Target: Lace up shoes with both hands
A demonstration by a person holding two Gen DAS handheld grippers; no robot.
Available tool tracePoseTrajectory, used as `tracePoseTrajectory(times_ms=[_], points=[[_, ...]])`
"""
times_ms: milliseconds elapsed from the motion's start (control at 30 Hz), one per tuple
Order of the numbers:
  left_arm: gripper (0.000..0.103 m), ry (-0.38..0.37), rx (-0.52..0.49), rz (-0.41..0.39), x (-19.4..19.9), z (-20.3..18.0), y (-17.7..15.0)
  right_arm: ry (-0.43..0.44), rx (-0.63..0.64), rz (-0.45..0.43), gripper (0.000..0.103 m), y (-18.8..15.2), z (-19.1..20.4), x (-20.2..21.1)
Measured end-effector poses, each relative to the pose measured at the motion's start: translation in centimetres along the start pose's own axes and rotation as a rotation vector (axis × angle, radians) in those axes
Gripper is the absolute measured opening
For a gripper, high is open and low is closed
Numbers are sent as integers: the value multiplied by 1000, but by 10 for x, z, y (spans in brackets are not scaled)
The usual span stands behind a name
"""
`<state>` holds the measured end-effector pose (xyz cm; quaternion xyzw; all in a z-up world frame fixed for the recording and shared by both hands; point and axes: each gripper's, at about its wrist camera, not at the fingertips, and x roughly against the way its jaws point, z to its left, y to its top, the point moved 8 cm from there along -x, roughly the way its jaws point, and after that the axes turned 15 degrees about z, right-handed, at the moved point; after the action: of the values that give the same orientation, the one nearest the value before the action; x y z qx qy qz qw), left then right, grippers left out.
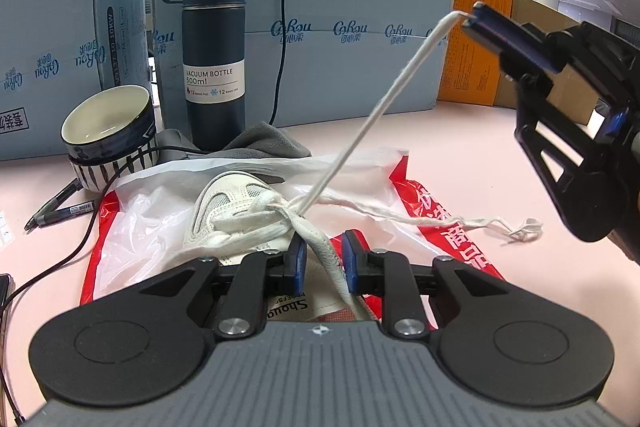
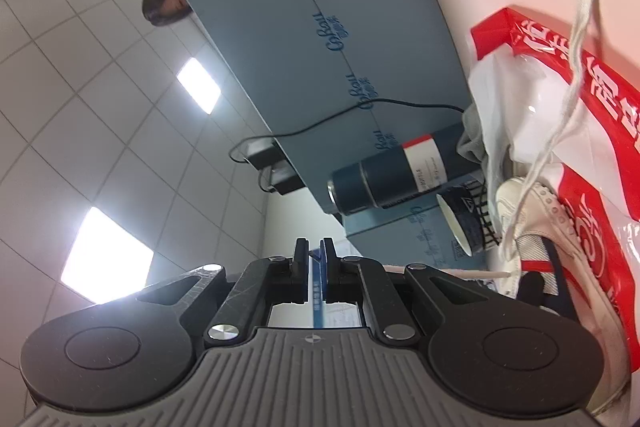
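Lace (image 1: 376,115) taut above shoe (image 1: 236,215)

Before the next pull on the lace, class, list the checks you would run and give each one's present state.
1. Right gripper shut on the lace: ok, the lace end runs into its closed tips.
2. Lace taut from the white sneaker up to the right gripper: ok, it runs straight.
3. Left gripper steadying the shoe's collar edge: cannot tell; the edge lies between its pads, contact unclear.
4. Other lace end free: ok, it lies loose and frayed on the pink table.
5. Vacuum bottle and stacked bowls clear of the taut lace: ok, both stand apart, behind the shoe.
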<state>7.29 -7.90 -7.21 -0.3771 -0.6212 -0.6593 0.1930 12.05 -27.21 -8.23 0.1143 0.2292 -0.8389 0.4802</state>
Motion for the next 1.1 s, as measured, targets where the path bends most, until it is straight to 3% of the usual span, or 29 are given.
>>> tracePoseTrajectory(times_ms=[567, 1100], points=[[18, -1, 4, 8, 0, 1, 0, 149, -20, -17, 6, 4, 12, 1], [19, 13, 14, 8, -1, 0, 0, 215, 21, -49, 7, 12, 39, 13]])
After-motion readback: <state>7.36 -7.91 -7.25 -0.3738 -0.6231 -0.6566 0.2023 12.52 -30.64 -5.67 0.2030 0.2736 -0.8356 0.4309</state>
